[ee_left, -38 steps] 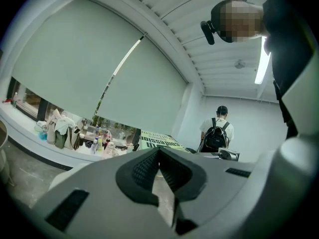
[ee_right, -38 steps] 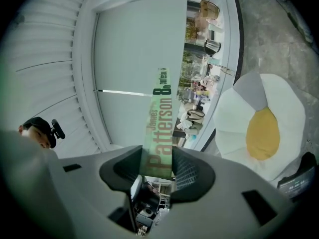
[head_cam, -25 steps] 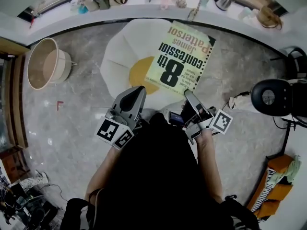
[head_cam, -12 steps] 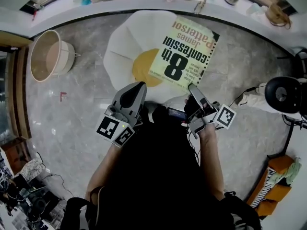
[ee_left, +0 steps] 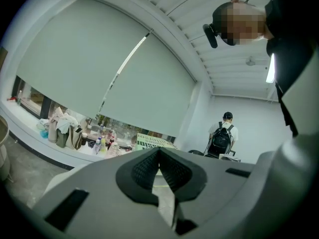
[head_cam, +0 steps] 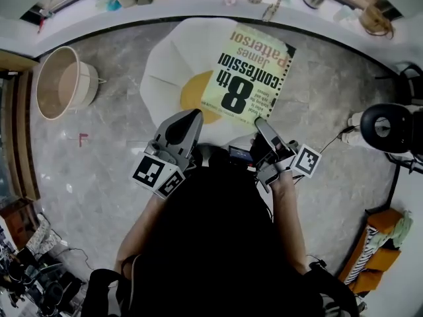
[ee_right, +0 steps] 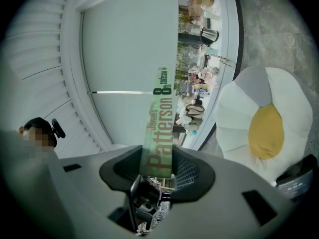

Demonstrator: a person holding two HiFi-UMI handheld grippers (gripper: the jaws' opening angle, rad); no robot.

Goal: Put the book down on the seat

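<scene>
Barely shifted since earlier, the pale green paperback book (head_cam: 251, 71) stays clamped by its spine in the right tool (ee_right: 157, 169), out ahead over the white-and-yellow egg-shaped seat (head_cam: 168, 65), not yet down; the left tool (ee_left: 159, 159) is closed, empty.

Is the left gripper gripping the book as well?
No, the left gripper has its jaws together with nothing between them; the book is clamped in the right gripper alone.

Head view steeply down; gripper views face windowsill (head_cam: 165, 8).
</scene>
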